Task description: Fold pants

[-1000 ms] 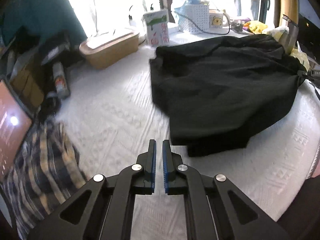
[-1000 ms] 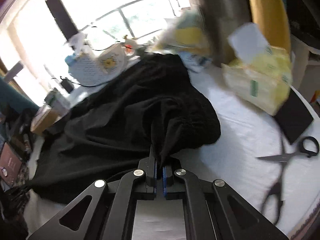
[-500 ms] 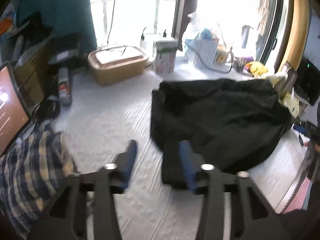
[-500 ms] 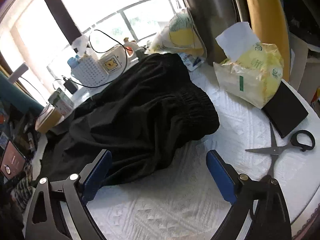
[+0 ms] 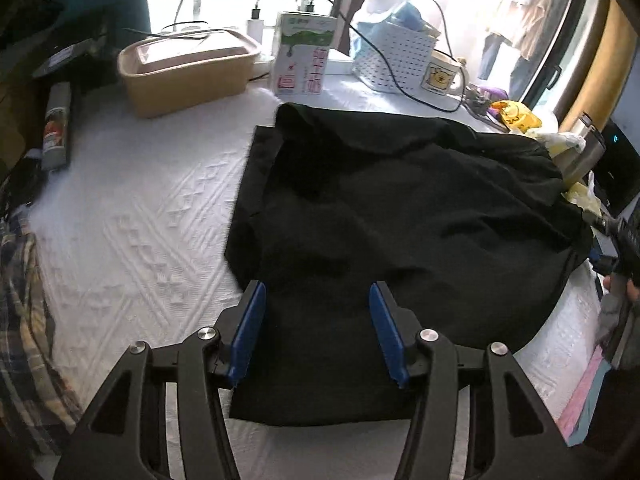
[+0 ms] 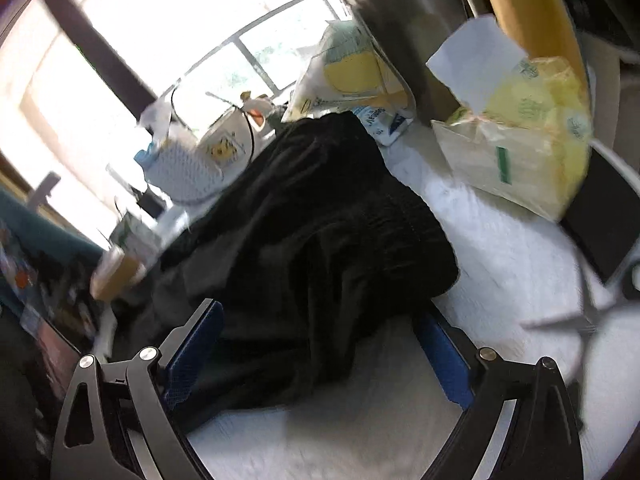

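The black pants (image 5: 400,220) lie in a loose folded heap on the white textured table cover (image 5: 140,220). My left gripper (image 5: 316,312) hovers over their near left corner, jaws open, with dark cloth below the blue pads (image 5: 248,320) but not pinched. In the right wrist view the pants (image 6: 320,220) show their gathered waistband (image 6: 400,216) at the near end. My right gripper (image 6: 320,340) stands wide open astride that end, its pads clear of the fabric. The right wrist view is blurred.
A tan box (image 5: 188,68), a carton (image 5: 304,56), a white basket (image 5: 392,56) and a mug (image 5: 440,76) line the far edge. A plaid garment (image 5: 24,320) lies left. A steel flask (image 6: 400,20), a yellow tissue pack (image 6: 520,140) and scissors (image 6: 580,320) sit right.
Both grippers went from shut to open. The right one let go of the pants' waistband. The left one shifted right, from beside the pants to over their near corner.
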